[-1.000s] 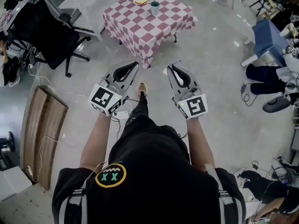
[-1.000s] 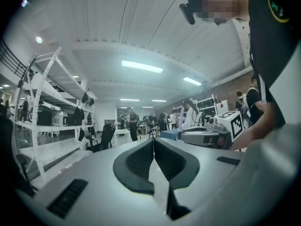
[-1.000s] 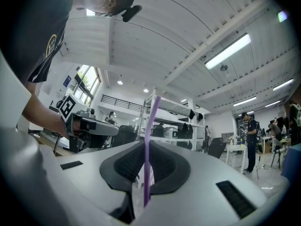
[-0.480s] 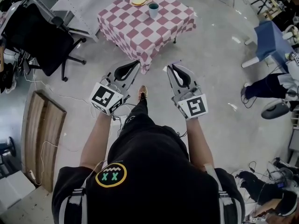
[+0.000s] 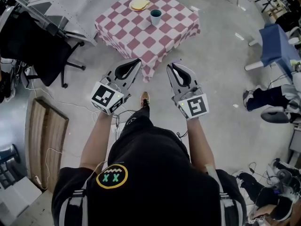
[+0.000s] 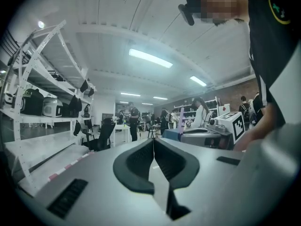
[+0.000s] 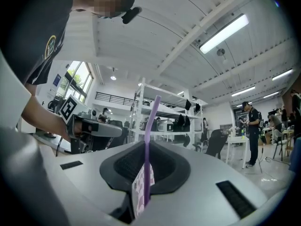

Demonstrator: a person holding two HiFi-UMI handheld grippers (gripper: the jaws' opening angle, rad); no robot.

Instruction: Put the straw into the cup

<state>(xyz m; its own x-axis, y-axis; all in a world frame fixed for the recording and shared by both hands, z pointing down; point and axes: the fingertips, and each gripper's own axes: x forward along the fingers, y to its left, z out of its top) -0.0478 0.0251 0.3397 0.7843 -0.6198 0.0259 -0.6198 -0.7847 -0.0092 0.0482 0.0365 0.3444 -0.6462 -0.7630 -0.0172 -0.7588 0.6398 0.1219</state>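
Readable print: only "XX" emblem [image 5: 112, 176] in yellow ring on person's black shirt, lower centre of head view. Black-white square markers on gripper cubes, no words. Container: teal cup [image 5: 155, 16] upright on pink-checked tablecloth [image 5: 176, 27], top centre; contents not visible. Near it, to upper left, yellowish flat item [image 5: 140, 4]. Jaws of right gripper [image 7: 145, 147] pinching purple straw [image 7: 149, 126], upright, well apart from cup. Jaws of left gripper [image 6: 153, 142] pressed together, nothing between.

Checkered table [image 5: 141, 36] with cup [image 5: 155, 16] now nearer, lower in the head view than before.
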